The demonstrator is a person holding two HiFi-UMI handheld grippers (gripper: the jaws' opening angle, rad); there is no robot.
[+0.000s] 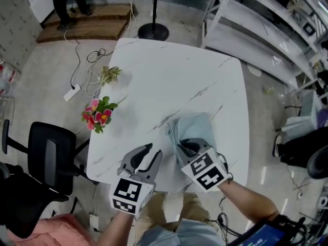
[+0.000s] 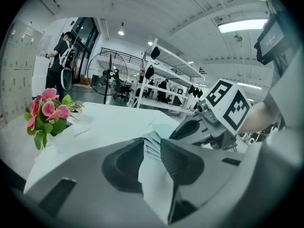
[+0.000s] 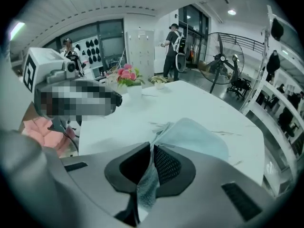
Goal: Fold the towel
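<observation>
A light blue towel (image 1: 197, 126) lies folded in several layers on the white marble table (image 1: 169, 76), near its front right corner. My right gripper (image 1: 188, 148) is at the towel's near edge and is shut on it. The right gripper view shows the cloth (image 3: 199, 137) pinched between the right gripper's jaws (image 3: 152, 148). My left gripper (image 1: 154, 150) hovers over bare table just left of the towel, open, with nothing in it. In the left gripper view, that gripper (image 2: 151, 144) shows the towel's stacked edge (image 2: 153, 137) through the gap between its jaws.
A pot of pink flowers (image 1: 97, 114) and a small green plant (image 1: 109, 75) stand along the table's left side. A black chair (image 1: 48, 155) is left of the table, a fan stand (image 1: 152, 32) behind it, white shelving (image 1: 266, 29) at the right.
</observation>
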